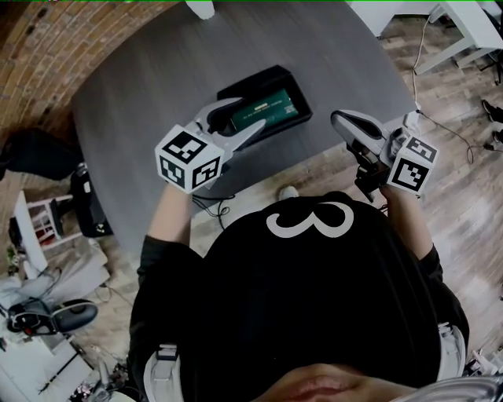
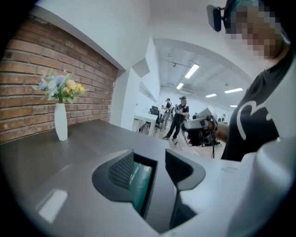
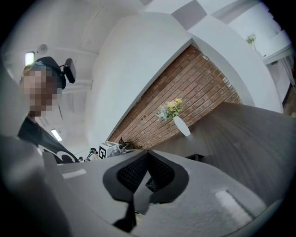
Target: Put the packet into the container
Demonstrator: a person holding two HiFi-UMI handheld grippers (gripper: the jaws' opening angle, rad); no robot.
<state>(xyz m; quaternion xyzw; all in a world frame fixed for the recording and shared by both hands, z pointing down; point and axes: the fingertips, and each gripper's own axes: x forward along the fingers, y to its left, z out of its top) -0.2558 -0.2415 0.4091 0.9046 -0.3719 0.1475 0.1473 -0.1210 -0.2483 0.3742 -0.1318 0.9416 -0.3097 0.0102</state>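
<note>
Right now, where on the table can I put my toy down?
The table is bare left of the container, toward the brick wall, and behind it, up to the vase. There is a smaller bare patch to its right, before the right gripper. It is crowded at the container's near-left corner, where the left gripper hangs open by the packet.

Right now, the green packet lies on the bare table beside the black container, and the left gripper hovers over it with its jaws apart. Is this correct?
Not quite. The green packet lies inside the black container, not beside it on the table; the head view shows this. The left gripper does hover over it with its jaws apart.
</note>
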